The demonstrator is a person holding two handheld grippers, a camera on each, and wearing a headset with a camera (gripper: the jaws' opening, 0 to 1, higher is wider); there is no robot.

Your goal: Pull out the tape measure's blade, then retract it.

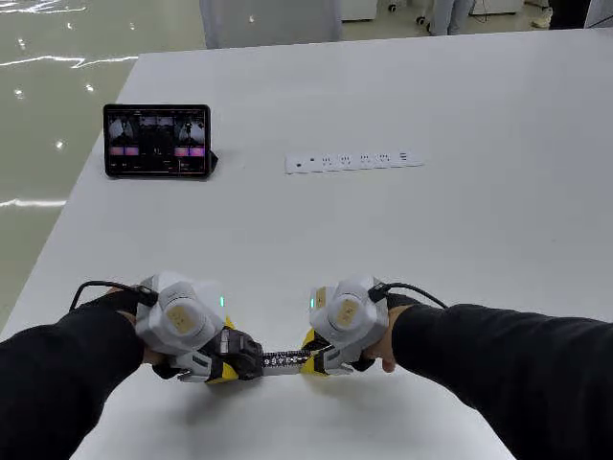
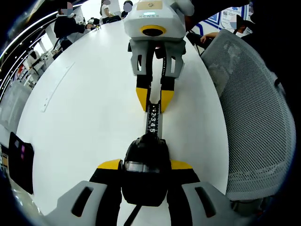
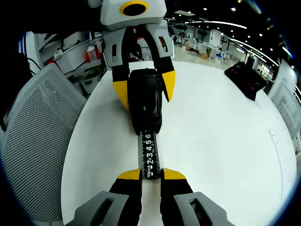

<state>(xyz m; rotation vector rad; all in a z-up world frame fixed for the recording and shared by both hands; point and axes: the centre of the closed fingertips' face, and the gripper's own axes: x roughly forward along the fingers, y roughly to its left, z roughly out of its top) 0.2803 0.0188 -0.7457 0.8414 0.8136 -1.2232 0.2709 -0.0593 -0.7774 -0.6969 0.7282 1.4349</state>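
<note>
Down at the near edge of the desk (image 1: 402, 249), clamping the left tool (image 1: 235, 358) tight around the tape measure (image 2: 145, 172) to anchor its black case, and pinching the blade (image 3: 149, 150) tip in the right tool (image 3: 151, 175) just beside, seemingly set to draw out more than this short numbered stretch.

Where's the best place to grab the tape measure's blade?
At its far end, approaching head-on from opposite the case, as the right gripper does: the blade is a thin straight strip, and the left gripper crowds the case end.
</note>
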